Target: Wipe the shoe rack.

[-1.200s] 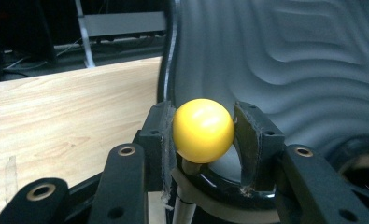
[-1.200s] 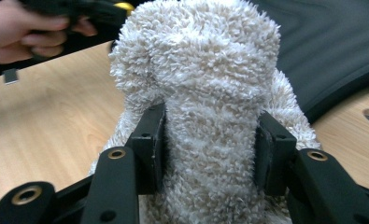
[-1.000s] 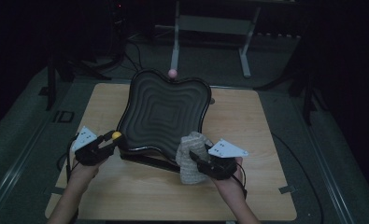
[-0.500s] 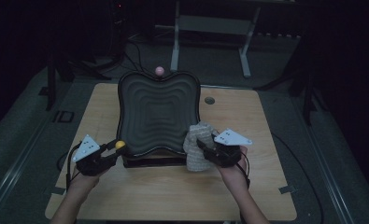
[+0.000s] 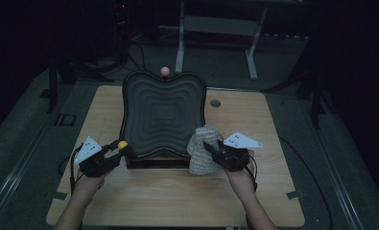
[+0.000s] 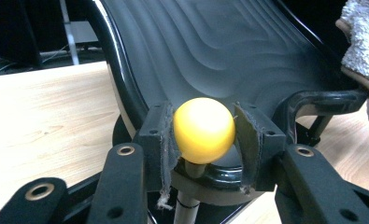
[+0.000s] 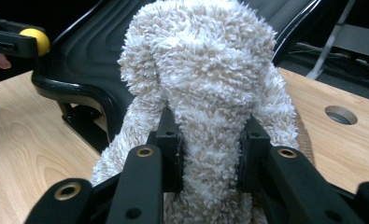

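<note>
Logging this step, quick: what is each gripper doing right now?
Left gripper: shut on the yellow ball knob.
Right gripper: jaws have just closed, shut on the fluffy white cloth.

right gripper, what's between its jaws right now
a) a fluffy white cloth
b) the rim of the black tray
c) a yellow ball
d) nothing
a: in the right gripper view the right gripper has just closed, its pads pressing into the fluffy white cloth; the yellow ball sits in the left gripper.
</note>
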